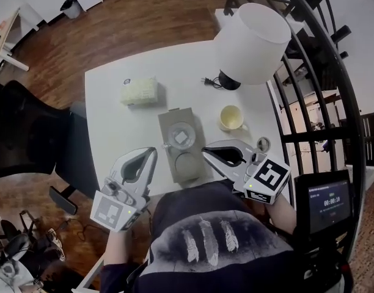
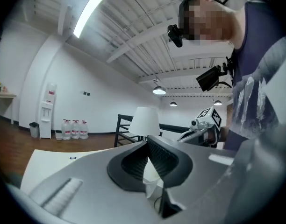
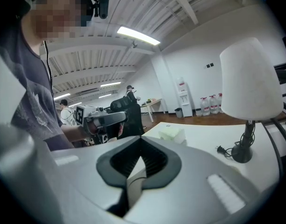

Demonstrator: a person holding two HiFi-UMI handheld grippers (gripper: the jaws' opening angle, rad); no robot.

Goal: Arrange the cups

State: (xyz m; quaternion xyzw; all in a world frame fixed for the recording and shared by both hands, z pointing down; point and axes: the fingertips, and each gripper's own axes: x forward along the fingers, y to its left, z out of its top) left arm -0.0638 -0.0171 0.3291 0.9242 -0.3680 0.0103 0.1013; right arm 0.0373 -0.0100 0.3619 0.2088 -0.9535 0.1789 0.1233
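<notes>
A pale yellow cup [image 1: 231,117] stands on the white table [image 1: 113,133], right of a grey tray [image 1: 175,118]. On the tray sit a small clear cup [image 1: 182,135] and a round grey disc [image 1: 187,163]. My left gripper [image 1: 153,152] hovers at the tray's near left corner, its jaws shut with nothing between them [image 2: 146,146]. My right gripper [image 1: 205,152] is at the tray's near right side, also shut and empty [image 3: 140,146]. Both point across the table, towards each other. A small round dark-rimmed object [image 1: 263,143] lies near the table's right edge.
A big white lamp [image 1: 251,41] stands at the far right with its cord and plug [image 1: 208,82] on the table. A pale green box [image 1: 140,91] lies at the far left. A black chair [image 1: 28,139] stands left of the table, a black railing [image 1: 321,102] on the right.
</notes>
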